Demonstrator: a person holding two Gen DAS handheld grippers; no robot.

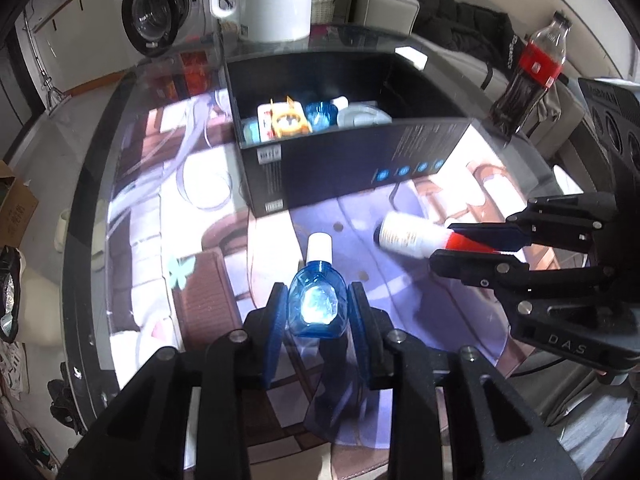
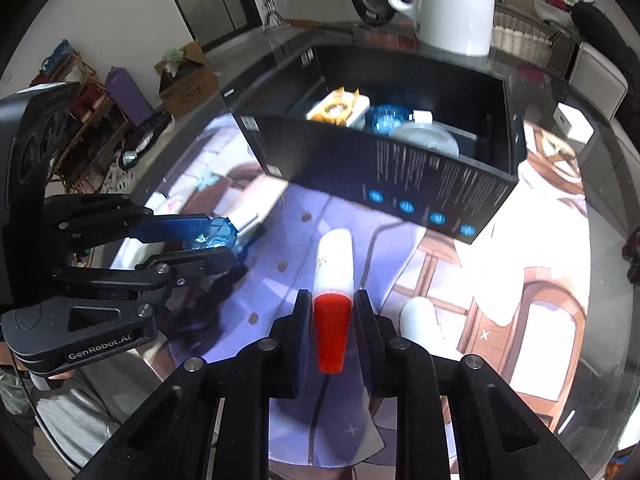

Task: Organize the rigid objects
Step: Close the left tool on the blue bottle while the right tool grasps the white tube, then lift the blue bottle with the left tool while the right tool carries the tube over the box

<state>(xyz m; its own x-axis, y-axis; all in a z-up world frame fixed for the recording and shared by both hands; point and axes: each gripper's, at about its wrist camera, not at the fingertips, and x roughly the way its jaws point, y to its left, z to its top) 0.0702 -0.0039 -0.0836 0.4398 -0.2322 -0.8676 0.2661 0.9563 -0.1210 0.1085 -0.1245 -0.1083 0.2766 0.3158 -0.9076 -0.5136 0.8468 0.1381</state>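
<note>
Glass-topped surface (image 1: 132,184): left gripper (image 1: 318,308) clamps a blue bottle (image 1: 318,304), right gripper (image 2: 333,320) a red-capped tube (image 2: 334,276); either could slip near the black box (image 1: 360,176).

Left wrist view looks forward, close over the glass-topped table (image 1: 120,128); right wrist view likewise, from the right; both share the open black cardboard box (image 1: 360,168) (image 2: 440,196) (each also shows the other gripper).

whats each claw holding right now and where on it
The left claw grips the small blue bottle by the sides of its body, white cap forward. The right claw grips the white tube by its red cap.
</note>
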